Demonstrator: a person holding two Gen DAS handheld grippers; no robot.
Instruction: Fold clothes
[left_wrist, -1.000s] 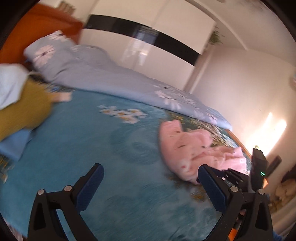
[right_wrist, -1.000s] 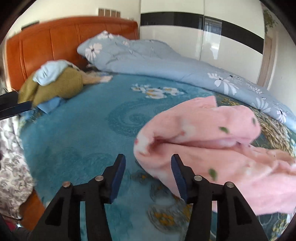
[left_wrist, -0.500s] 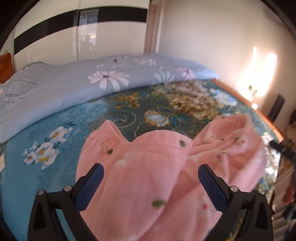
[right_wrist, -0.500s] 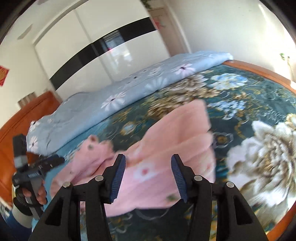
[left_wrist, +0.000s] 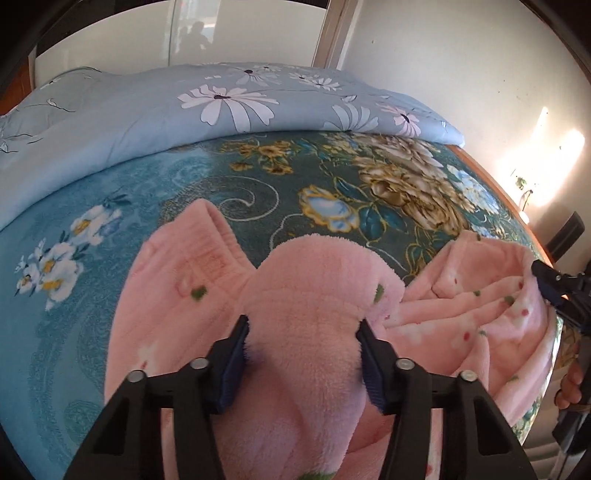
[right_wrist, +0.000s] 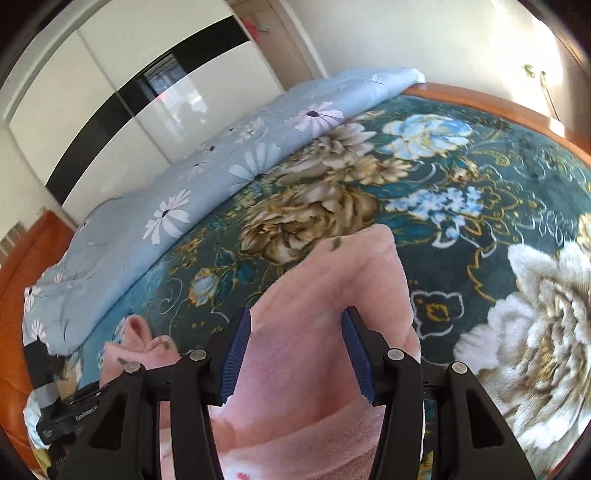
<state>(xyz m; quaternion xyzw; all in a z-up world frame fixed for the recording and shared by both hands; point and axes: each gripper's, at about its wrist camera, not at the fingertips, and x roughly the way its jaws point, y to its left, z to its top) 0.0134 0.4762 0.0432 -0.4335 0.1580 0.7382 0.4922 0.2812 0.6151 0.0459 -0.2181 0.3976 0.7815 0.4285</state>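
Note:
A pink fleece garment (left_wrist: 207, 280) with small green and red spots lies crumpled on the teal floral bedspread (left_wrist: 110, 192). My left gripper (left_wrist: 303, 354) has a thick fold of it bulging between its blue pads, which press its sides. My right gripper (right_wrist: 295, 354) stands over another part of the pink garment (right_wrist: 332, 280), with cloth between its pads, which sit partly open. The right gripper also shows at the right edge of the left wrist view (left_wrist: 554, 288), at the garment's far end.
A light blue quilt (left_wrist: 155, 107) with white daisies lies along the far side of the bed. The orange wooden bed frame (right_wrist: 480, 99) runs along the foot. A white and black wardrobe (right_wrist: 110, 88) stands behind. The orange headboard (right_wrist: 14, 280) is at the left.
My left gripper has narrowed from wide open onto a fold of the pink garment. Both grippers have dropped closer to the cloth. The right gripper's gap is unchanged.

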